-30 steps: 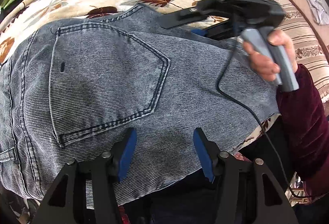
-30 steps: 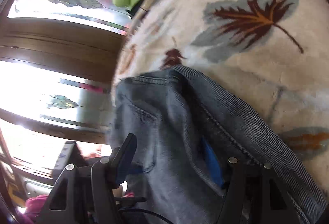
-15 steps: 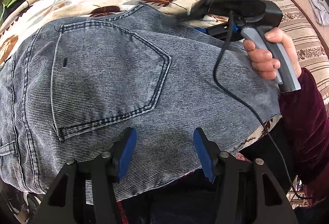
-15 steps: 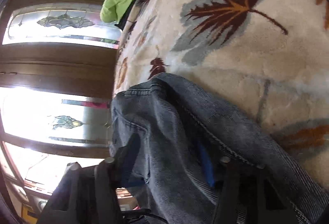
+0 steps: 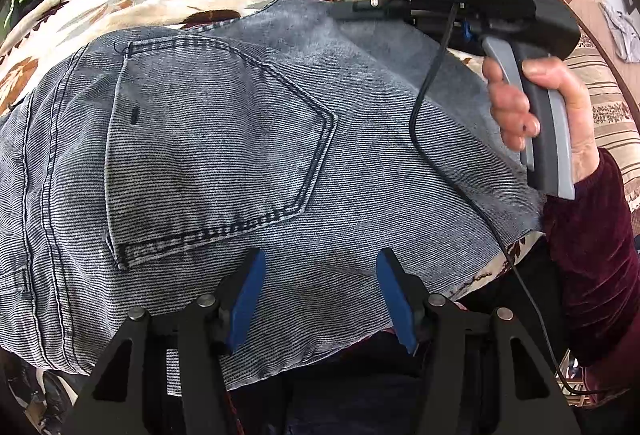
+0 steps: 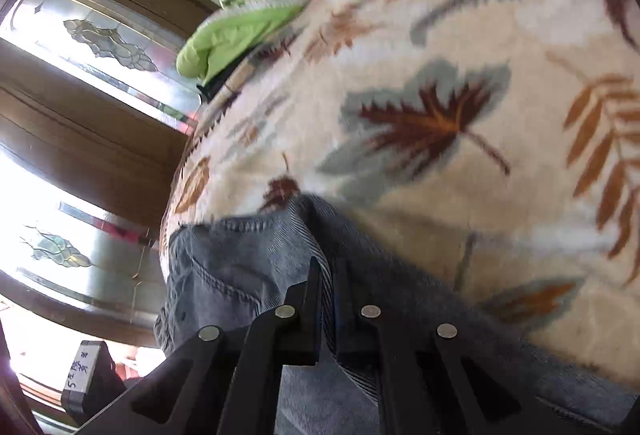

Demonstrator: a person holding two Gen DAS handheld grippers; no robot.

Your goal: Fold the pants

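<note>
The right tongs point(image 6: 326, 299) have just snapped together, clenched on the far folded edge of the jeans point(image 5: 248, 155) — a second ago those blue pads stood spread around that seam. That means the grab is made and the next fold can start. The left tongs point(image 5: 318, 295) stay released, pads wide apart, hovering over the near side of the denim just below the back pocket point(image 5: 208, 147). The jeans lie seat-up across the leaf-patterned blanket point(image 6: 460, 83) on the sofa. I'd guess the right hand point(image 5: 532, 115) now lifts that edge and carries it over, while the left may need to pin the cloth.
</note>
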